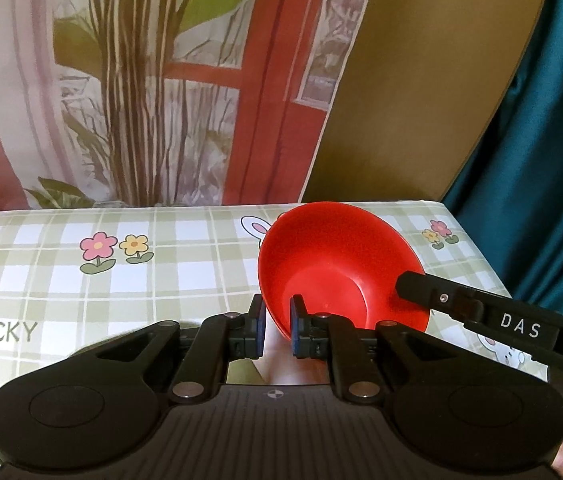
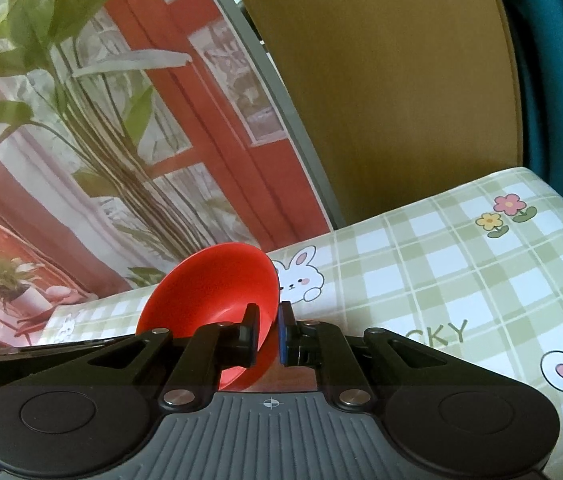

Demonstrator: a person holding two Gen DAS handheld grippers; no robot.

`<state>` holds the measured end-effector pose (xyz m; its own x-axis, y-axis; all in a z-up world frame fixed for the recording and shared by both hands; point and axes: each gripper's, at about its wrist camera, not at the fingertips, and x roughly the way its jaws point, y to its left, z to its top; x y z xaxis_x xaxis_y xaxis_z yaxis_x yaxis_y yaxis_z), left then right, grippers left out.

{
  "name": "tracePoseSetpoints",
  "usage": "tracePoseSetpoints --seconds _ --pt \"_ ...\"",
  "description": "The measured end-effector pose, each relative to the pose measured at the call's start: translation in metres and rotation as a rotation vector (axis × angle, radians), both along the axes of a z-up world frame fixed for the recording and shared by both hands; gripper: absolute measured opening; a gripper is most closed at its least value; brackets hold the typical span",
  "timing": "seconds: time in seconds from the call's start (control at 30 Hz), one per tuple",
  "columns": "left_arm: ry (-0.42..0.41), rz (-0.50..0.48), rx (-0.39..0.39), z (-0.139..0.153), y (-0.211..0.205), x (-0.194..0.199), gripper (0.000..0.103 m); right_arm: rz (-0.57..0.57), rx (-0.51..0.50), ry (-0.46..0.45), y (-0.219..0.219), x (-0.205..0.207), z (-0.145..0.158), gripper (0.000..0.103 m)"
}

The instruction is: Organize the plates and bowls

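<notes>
A red bowl (image 1: 333, 264) is pinched at its near rim by the left gripper (image 1: 277, 320); its opposite rim is clamped by the right gripper (image 2: 268, 330), above the checked tablecloth (image 1: 81, 280).

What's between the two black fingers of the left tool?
The rim of the red bowl. In the left wrist view the left tool pinches the bowl's near edge, wall between its pads; the right tool grips the opposite edge.

Red bowl (image 1: 333, 264) glossy smooth plastic; tablecloth (image 1: 185, 280) checked, slight sheen
</notes>
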<state>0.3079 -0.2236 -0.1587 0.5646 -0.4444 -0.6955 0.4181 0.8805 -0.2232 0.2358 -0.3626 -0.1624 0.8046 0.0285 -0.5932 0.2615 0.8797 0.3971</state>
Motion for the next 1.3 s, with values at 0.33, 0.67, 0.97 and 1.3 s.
tracePoseSetpoints --seconds 0.33,0.67,0.97,1.3 --pt "-0.019 0.015 -0.001 0.01 0.013 -0.032 0.013 0.01 -0.006 -0.007 0.018 -0.026 0.013 0.009" --pt "-0.037 0.029 -0.004 0.012 0.026 -0.066 0.014 0.013 0.008 -0.02 0.035 -0.053 0.016 0.009" --pt "-0.043 0.039 -0.021 0.012 0.036 -0.091 0.014 0.029 -0.001 -0.019 0.045 -0.071 0.019 0.009" --pt "-0.034 0.028 -0.041 0.014 0.035 -0.113 0.015 0.013 0.009 -0.022 0.051 -0.099 0.014 0.009"
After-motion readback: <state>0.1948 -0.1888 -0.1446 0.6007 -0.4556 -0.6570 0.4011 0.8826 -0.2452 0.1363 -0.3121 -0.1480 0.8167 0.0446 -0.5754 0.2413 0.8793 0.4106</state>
